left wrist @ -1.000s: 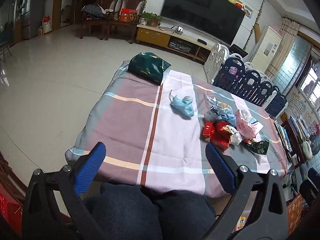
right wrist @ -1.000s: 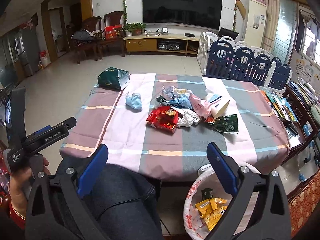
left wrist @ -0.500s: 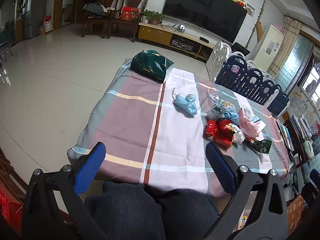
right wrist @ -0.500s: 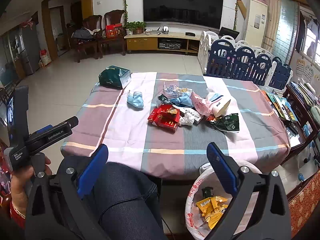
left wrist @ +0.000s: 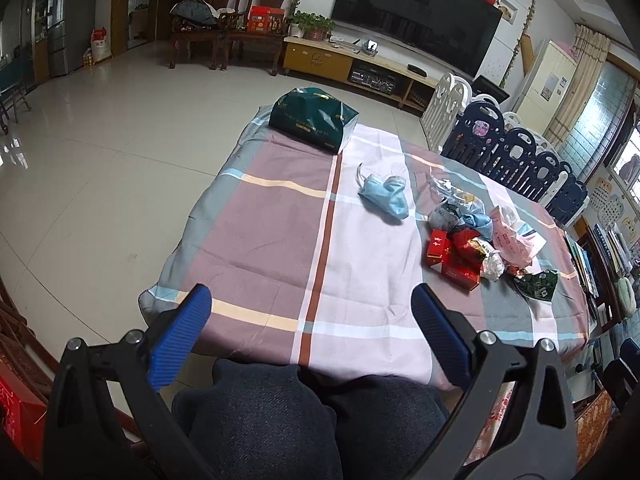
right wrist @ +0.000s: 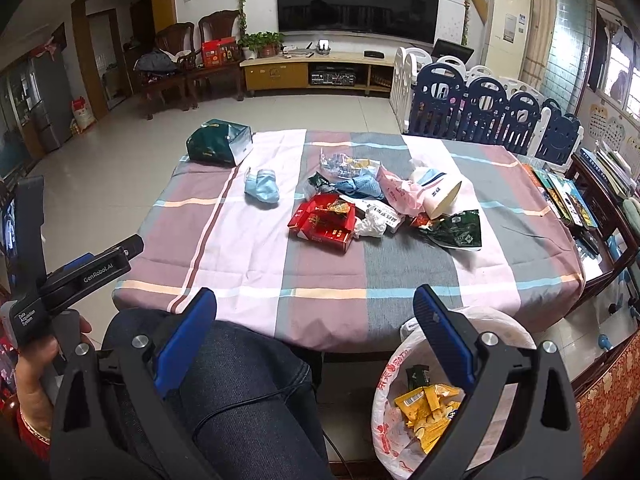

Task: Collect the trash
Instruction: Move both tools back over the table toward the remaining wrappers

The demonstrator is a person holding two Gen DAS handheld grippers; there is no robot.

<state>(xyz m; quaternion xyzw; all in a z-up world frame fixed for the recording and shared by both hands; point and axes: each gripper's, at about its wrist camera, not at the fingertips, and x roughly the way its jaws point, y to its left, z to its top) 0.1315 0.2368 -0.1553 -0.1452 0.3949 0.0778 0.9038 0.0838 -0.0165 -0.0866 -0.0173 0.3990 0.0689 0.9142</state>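
Note:
A heap of trash lies mid-table: red cartons, a pink bag, a dark green wrapper, crumpled paper and clear wrappers. A blue face mask lies apart to the left. A white bag-lined bin with yellow wrappers stands on the floor below the table's near edge. My left gripper and right gripper both hang open and empty above the person's lap, short of the table. The left gripper body shows in the right wrist view, held by a hand.
A dark green box sits at the far left corner of the plaid tablecloth. Blue and white playpen panels stand behind the table. Books line a shelf at the right. The person's knees fill the foreground.
Both cameras have risen and edged toward the table, so it sits a little lower and nearer in view. Both grippers stay open; nothing on the table moved.

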